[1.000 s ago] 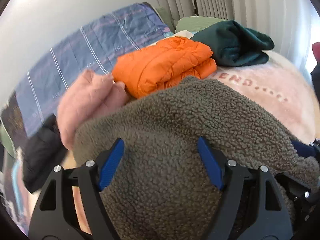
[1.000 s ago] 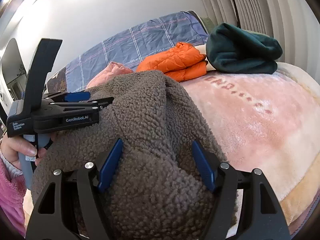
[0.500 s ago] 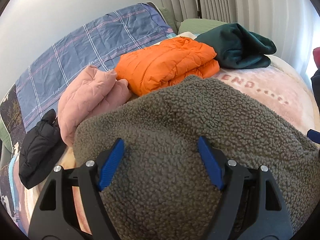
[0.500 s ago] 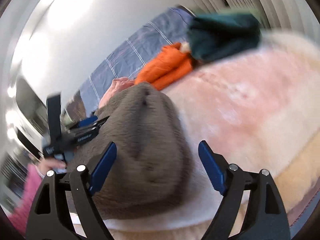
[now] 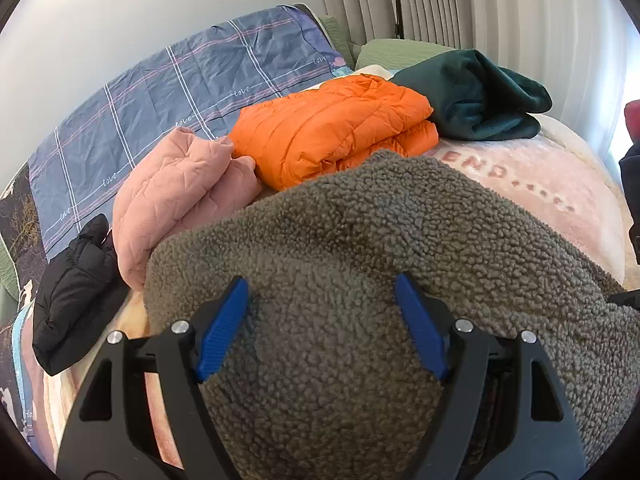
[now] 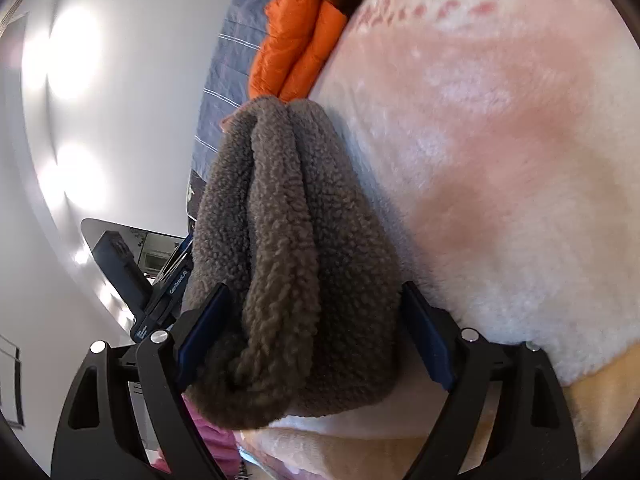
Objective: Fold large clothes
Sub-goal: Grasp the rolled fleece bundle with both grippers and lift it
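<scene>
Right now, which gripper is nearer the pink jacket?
Left. The left gripper straddles the brown fleece beside the pink jacket; the right gripper is at the fleece's far end.

Ahead of me a pink plush blanket [image 5: 532, 184] covers the bed, with red lettering woven across it (partly hidden, so I can't read the whole word). Behind it, a blue plaid sheet [image 5: 168, 96] leans up against a white wall [image 5: 120, 16]. Pale pleated curtains [image 5: 480, 4] hang at the far side, a green pillow [image 5: 384, 50] below them.
</scene>
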{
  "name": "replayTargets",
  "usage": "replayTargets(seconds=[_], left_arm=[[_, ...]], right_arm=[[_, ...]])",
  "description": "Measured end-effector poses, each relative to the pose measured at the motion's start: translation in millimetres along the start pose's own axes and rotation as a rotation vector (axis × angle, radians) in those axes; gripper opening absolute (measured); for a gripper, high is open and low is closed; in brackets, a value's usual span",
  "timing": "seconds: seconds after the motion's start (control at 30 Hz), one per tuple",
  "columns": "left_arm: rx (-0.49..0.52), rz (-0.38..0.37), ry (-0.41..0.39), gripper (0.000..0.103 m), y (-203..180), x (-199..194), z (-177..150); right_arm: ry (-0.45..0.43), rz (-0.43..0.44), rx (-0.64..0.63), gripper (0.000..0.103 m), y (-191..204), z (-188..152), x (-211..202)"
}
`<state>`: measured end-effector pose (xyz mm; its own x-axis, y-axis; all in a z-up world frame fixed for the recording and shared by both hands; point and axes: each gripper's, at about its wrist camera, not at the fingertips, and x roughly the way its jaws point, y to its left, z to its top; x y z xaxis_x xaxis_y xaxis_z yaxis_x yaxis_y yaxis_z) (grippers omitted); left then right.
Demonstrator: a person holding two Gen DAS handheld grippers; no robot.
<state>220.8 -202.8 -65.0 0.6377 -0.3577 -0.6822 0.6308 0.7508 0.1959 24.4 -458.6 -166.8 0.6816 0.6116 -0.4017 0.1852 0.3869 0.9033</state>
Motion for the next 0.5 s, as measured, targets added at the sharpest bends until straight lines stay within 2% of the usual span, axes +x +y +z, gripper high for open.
replayTargets(seconds=[0.1,0.13,0.17,0.2,0.27,0.37,0.43,0.5], left_arm=[[-0.003,-0.003,0.004,0.077,0.4,0.8,0.3],[-0.005,-0.004,0.004,0.077,0.6,1.1,0.0],[-0.009,-0.003,0.005,0.077,0.7,1.3,0.1],[-0.013,-0.002,0.005,0.078,1.1,1.4,0.0],[-0.033,-0.008,0.001,0.081,3.9,0.5,-0.1],[-0.117,-0.031,-0.046,0.091,19.4,-11.1,-2.8],[-0.228,-0.043,-0.101,0.096,40.0,-24.0,-11.6],[-0.337,-0.055,-0.118,0.100,64.8,-28.0,-24.6]], right_arm=[[0.049,0.025,0.051,0.086,1.4,4.6,17.4],[0.055,0.034,0.059,0.081,2.2,5.2,22.1],[0.047,0.046,0.064,0.067,2.5,5.9,26.1],[0.037,0.057,0.069,0.060,1.7,6.0,26.9],[0.009,0.046,0.071,0.037,-2.6,6.5,24.7],[-0.011,0.032,0.024,0.036,-4.8,2.3,20.8],[-0.030,0.005,-0.021,0.036,-1.9,-0.9,17.5],[-0.042,-0.018,-0.058,0.038,1.3,-2.7,16.2]])
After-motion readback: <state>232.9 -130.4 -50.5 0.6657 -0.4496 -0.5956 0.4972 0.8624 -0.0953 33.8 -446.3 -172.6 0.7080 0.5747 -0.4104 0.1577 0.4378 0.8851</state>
